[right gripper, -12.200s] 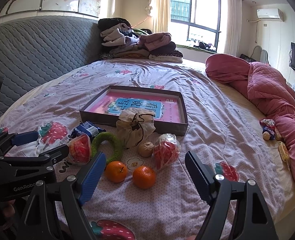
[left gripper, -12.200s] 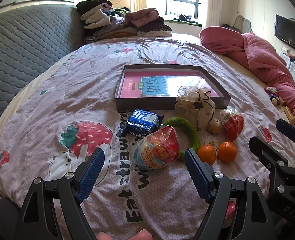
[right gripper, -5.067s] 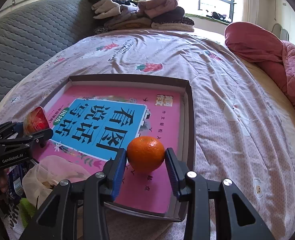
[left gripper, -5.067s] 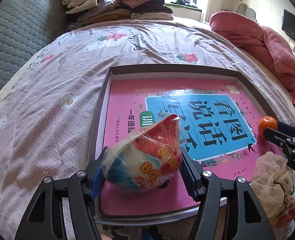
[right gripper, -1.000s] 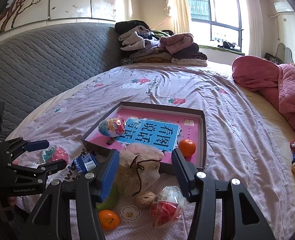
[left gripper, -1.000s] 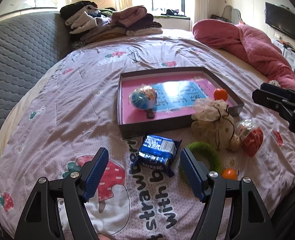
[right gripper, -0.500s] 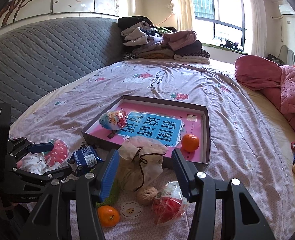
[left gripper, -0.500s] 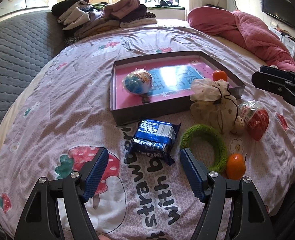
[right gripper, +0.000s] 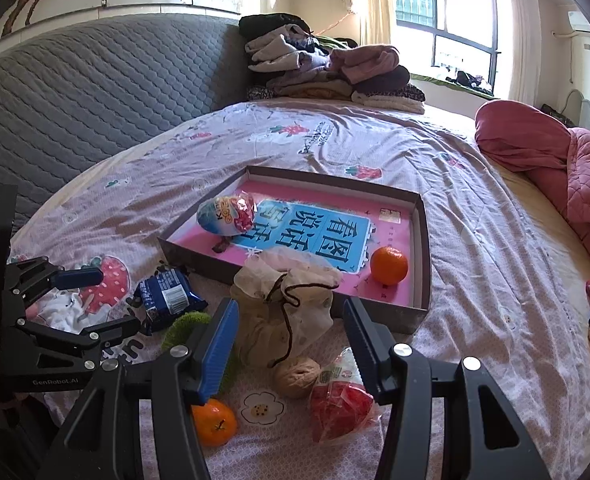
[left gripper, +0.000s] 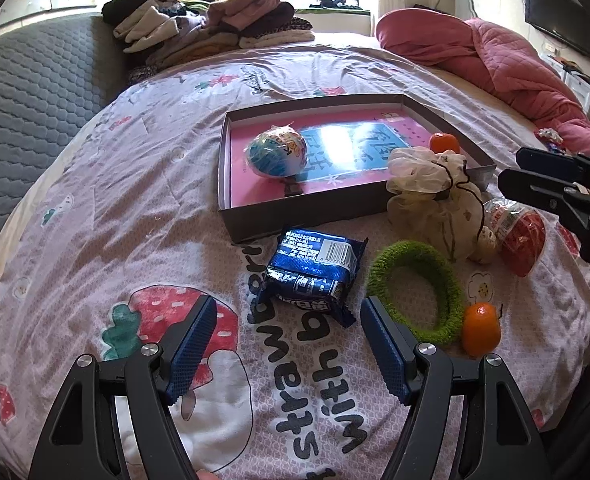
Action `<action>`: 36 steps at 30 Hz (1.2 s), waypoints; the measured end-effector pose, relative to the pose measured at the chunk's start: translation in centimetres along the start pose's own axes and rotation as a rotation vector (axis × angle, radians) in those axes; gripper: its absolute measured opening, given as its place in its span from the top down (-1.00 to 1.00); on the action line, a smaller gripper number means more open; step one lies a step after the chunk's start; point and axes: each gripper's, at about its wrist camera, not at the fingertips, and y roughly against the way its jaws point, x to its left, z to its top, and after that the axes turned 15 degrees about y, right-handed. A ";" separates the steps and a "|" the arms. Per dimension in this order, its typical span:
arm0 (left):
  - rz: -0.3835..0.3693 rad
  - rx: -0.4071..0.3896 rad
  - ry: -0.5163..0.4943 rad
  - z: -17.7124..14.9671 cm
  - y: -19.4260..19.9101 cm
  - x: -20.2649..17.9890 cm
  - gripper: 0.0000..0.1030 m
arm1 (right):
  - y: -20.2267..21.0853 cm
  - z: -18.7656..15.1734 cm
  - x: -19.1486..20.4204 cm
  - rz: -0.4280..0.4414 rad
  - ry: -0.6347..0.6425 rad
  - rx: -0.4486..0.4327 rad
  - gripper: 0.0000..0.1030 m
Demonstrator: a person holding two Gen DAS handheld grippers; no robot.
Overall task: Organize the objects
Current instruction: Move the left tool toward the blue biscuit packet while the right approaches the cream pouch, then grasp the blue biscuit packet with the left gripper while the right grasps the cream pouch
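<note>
Left wrist view: left claw [left gripper: 287,338] wide, empty, above blue snack packet [left gripper: 313,270] on bed [left gripper: 135,200]. Right claw [right gripper: 291,340] wide, empty, over drawstring pouch [right gripper: 287,304]; egg toy [left gripper: 277,152] and tangerine [right gripper: 389,265] in box [left gripper: 295,210].

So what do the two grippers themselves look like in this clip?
Both are matte black, angular frames with silver screws. The left gripper and right gripper each carry blue textured finger pads. The left one shows white "GenRobot.AI" lettering in the right wrist view. No cables or sleeves visible.
</note>
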 end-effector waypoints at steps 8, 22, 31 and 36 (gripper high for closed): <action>0.000 0.016 0.006 0.0 -1.0 0.2 -0.46 | -0.7 -0.1 0.0 0.005 0.000 0.015 -0.05; -0.010 0.027 0.001 0.5 -2.3 0.2 -0.46 | -2.9 -0.2 -0.1 0.001 0.007 0.064 -0.06; -0.010 0.032 -0.003 0.7 -2.9 0.2 -0.46 | -3.8 -0.2 -0.1 0.001 0.015 0.082 -0.06; -0.015 0.037 -0.003 0.9 -3.3 0.1 -0.46 | -4.1 -0.1 0.0 0.002 0.018 0.090 -0.06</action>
